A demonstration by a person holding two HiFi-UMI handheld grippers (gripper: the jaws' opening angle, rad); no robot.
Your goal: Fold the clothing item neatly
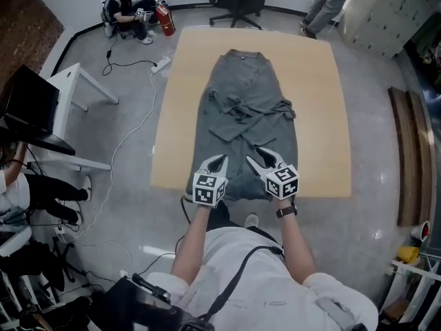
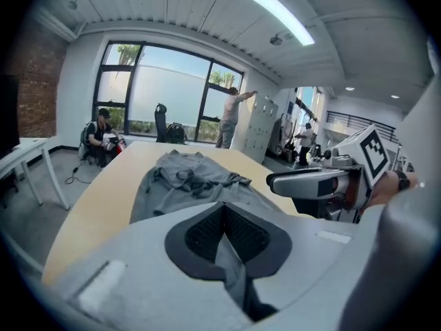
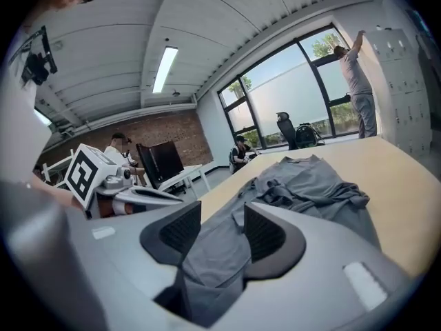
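Across the square tan table (image 1: 324, 116) lies a garment (image 1: 251, 116) — grey, rumpled.

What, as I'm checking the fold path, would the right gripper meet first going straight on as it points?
The grey garment itself: cloth lies between the right gripper's parted jaws, and ahead sits its bunched middle on the table, though depth is hard to judge.
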